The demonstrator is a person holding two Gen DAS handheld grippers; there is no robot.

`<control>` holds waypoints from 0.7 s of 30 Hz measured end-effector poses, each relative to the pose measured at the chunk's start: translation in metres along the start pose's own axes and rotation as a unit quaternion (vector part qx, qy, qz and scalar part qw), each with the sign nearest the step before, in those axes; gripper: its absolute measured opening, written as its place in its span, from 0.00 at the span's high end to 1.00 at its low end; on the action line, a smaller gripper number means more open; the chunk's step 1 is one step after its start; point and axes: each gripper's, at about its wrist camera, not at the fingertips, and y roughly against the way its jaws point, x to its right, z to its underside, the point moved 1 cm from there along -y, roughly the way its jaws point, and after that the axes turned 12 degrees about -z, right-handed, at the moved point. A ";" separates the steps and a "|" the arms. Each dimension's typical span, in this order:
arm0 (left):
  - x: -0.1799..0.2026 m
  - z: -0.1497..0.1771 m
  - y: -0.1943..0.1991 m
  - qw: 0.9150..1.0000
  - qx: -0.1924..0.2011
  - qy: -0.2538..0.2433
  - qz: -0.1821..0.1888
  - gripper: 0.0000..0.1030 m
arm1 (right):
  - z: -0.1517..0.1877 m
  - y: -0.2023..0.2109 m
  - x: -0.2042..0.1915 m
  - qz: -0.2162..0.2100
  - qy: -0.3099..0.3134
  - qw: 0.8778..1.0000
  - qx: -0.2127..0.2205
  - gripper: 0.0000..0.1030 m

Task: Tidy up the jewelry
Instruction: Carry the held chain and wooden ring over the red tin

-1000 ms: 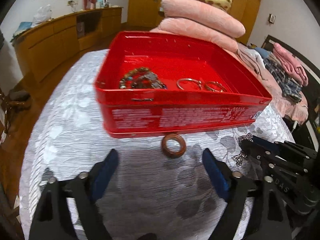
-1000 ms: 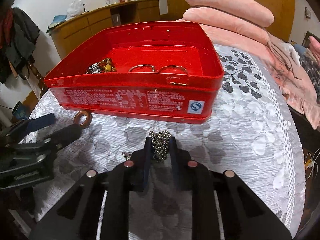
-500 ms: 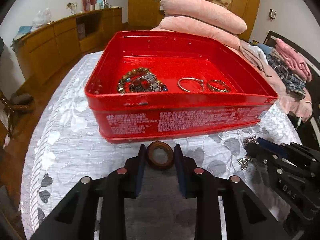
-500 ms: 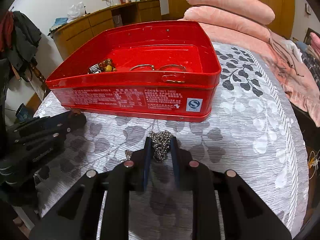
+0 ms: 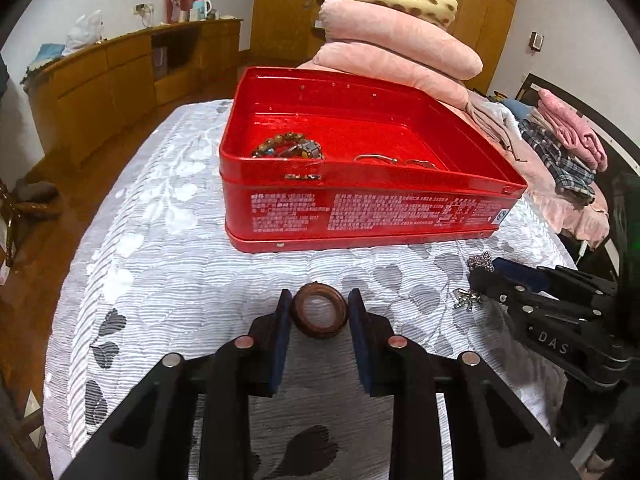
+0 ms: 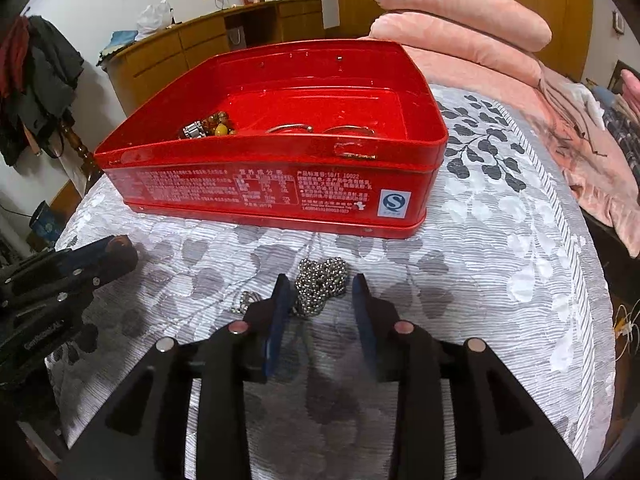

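My left gripper (image 5: 319,304) is shut on a brown wooden ring (image 5: 320,331), just above the patterned white cloth and short of the open red tin (image 5: 372,178). From the right wrist view, that gripper (image 6: 108,258) and the ring (image 6: 126,252) show at the left. A heap of silver bead chain (image 6: 320,284) lies on the cloth between the fingers of my right gripper (image 6: 320,286), whose jaws are opening, with a gap at the right pad. The tin holds beaded bracelets (image 5: 288,148) and metal bangles (image 5: 376,158). The right gripper (image 5: 490,274) shows at the right of the left wrist view.
The tin (image 6: 272,156) sits mid-table on the cloth (image 6: 500,240). Pink pillows (image 5: 400,36) are stacked behind it, and folded clothes (image 5: 568,136) lie on a bed to the right. A wooden cabinet (image 5: 112,80) lines the left wall. The table drops off at left and right.
The left gripper closed on the wooden ring, then drew back from the tin with it. The right jaws, earlier shut on the bead chain, have parted.
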 end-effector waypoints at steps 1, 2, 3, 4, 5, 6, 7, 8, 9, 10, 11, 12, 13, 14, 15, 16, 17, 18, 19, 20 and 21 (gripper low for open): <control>-0.001 0.000 0.000 1.000 0.000 0.000 0.000 0.73 | 0.000 -0.001 0.000 -0.001 0.001 1.000 -0.001 0.65; 0.000 0.000 -0.001 1.000 0.000 0.000 0.001 0.73 | 0.000 -0.001 -0.001 0.000 0.003 1.000 -0.001 0.65; 0.000 0.000 -0.002 1.000 -0.001 0.000 0.002 0.73 | 0.000 -0.002 -0.002 0.004 0.006 1.000 -0.002 0.65; 0.001 0.000 -0.002 1.000 -0.002 0.000 0.002 0.73 | 0.001 -0.002 -0.004 0.007 0.009 1.000 -0.002 0.66; 0.002 0.000 -0.002 1.000 -0.002 -0.001 0.002 0.73 | 0.001 -0.002 -0.005 0.006 0.011 1.000 -0.002 0.69; 0.003 -0.001 -0.002 1.000 -0.002 -0.001 0.002 0.73 | 0.001 -0.002 -0.004 0.006 0.011 1.000 -0.001 0.80; 0.003 -0.001 -0.002 1.000 -0.001 -0.001 0.002 0.73 | 0.001 -0.001 -0.004 0.006 0.011 1.000 0.000 0.84; 0.003 -0.001 -0.001 1.000 0.001 0.000 0.002 0.73 | 0.001 0.000 -0.005 0.004 0.010 1.000 0.001 0.84; 0.003 -0.002 -0.001 1.000 0.002 0.000 0.001 0.73 | 0.002 0.001 -0.006 0.002 0.010 1.000 0.002 0.85; 0.003 -0.002 0.000 1.000 0.004 0.001 0.002 0.73 | 0.002 0.002 -0.007 0.002 0.011 1.000 0.002 0.85; 0.003 -0.002 0.001 1.000 0.005 0.001 0.002 0.73 | 0.003 0.004 -0.009 -0.001 0.013 1.000 0.003 0.86; 0.003 -0.002 0.003 1.000 0.006 0.001 0.003 0.73 | 0.003 0.005 -0.010 -0.004 0.013 1.000 0.005 0.86; 0.003 -0.002 0.004 1.000 0.008 0.001 0.003 0.73 | 0.003 0.008 -0.012 -0.009 0.016 1.000 0.008 0.87; 0.004 -0.002 0.006 1.000 0.010 0.001 0.005 0.73 | 0.004 0.012 -0.014 -0.012 0.019 1.000 0.010 0.87; 0.004 -0.002 0.008 1.000 0.011 0.001 0.005 0.73 | 0.003 0.014 -0.016 -0.013 0.021 1.000 0.012 0.87; 0.004 -0.003 0.010 1.000 0.013 0.001 0.007 0.73 | 0.003 0.018 -0.018 -0.014 0.023 1.000 0.015 0.87; 0.005 -0.003 0.011 1.000 0.015 0.001 0.008 0.73 | 0.002 0.022 -0.021 -0.018 0.025 0.999 0.019 0.87; 0.004 -0.004 0.014 1.000 0.018 0.001 0.009 0.73 | 0.002 0.025 -0.022 -0.020 0.028 0.999 0.022 0.87; 0.004 -0.005 0.017 1.000 0.021 0.002 0.010 0.73 | 0.001 0.029 -0.024 -0.021 0.029 0.999 0.025 0.87; 0.004 -0.006 0.019 1.000 0.025 0.002 0.011 0.73 | 0.000 0.033 -0.026 -0.023 0.031 0.999 0.030 0.87; 0.003 -0.007 0.021 1.000 0.028 0.002 0.011 0.73 | -0.001 0.037 -0.027 -0.024 0.033 0.999 0.033 0.87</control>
